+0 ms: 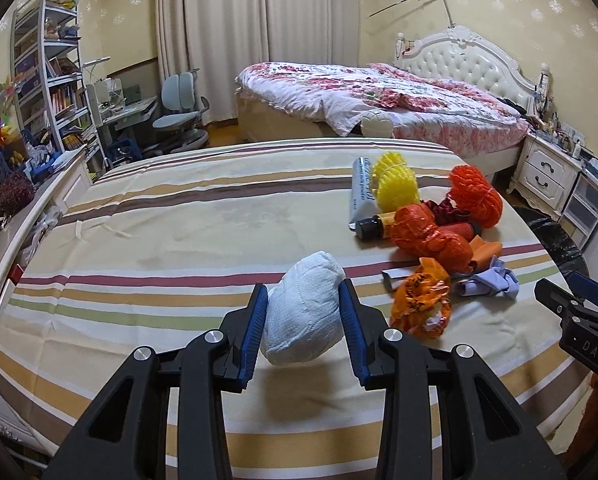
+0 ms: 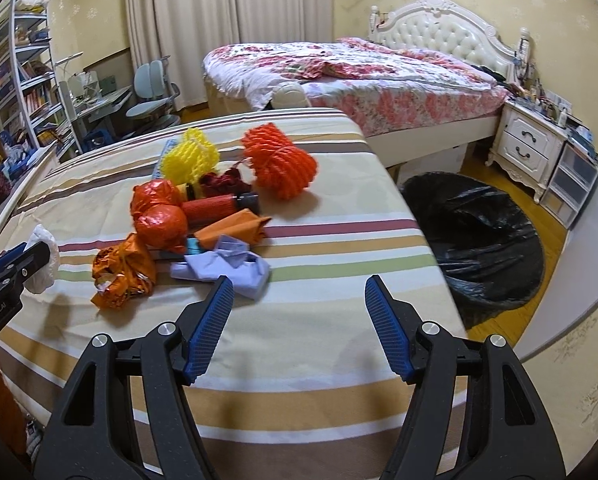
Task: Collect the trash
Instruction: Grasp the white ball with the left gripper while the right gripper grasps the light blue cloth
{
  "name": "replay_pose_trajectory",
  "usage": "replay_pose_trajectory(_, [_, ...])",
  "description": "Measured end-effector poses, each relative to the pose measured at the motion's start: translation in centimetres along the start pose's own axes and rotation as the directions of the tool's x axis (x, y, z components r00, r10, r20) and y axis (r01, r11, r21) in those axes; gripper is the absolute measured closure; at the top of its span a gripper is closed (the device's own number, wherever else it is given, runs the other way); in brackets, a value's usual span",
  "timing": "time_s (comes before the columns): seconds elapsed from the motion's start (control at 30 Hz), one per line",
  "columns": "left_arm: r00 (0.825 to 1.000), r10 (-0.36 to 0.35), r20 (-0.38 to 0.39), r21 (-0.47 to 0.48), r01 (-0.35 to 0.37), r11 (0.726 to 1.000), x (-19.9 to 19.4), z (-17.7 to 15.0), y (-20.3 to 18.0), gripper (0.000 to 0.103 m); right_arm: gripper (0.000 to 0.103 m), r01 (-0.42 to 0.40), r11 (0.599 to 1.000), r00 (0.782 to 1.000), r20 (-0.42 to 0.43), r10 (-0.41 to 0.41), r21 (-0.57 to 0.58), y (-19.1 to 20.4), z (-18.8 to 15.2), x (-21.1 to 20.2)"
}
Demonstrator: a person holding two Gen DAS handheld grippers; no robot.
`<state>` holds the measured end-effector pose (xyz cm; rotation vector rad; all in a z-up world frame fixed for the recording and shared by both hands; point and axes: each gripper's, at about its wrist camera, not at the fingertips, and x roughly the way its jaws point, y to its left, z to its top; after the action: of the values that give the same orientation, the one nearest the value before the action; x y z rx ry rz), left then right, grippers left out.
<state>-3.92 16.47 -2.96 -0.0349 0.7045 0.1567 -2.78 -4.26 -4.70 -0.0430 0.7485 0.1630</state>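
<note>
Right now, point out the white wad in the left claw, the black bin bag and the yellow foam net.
white wad [image 1: 301, 312], left wrist view, middle of its quilted face.
black bin bag [image 2: 479, 240], right wrist view, crumpled lining inside the opening.
yellow foam net [image 2: 191, 160], right wrist view, centre of the mesh.

White wad [image 1: 303, 316], striped sheet [image 1: 159, 216]

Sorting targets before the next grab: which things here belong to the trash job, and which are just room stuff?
Job: white wad in left gripper; orange wrapper; lilac paper; orange net; yellow net; black-lined bin.

Not job: floral bed; nightstand; desk chair; bookshelf.
</note>
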Motion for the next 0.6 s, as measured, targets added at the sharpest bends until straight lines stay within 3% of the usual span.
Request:
replay_pose_trajectory(0.37, [0.999,0.034,-0.012,-0.058,-0.035,0.998,1.3,0.3,3.3,0.065,0.025,-0.059,0.997,0.997,-0.058,0.057,-0.045,3.8,0.7,2.6])
replay_pose_trajectory(0.6, [0.999,0.040,-0.025,-0.075,-0.042,0.996,1.9,0.1,4.3,0.065,0.025,-0.043,0.996,0.995,-0.090,0.035,-0.080,5.2,0.8,3.9])
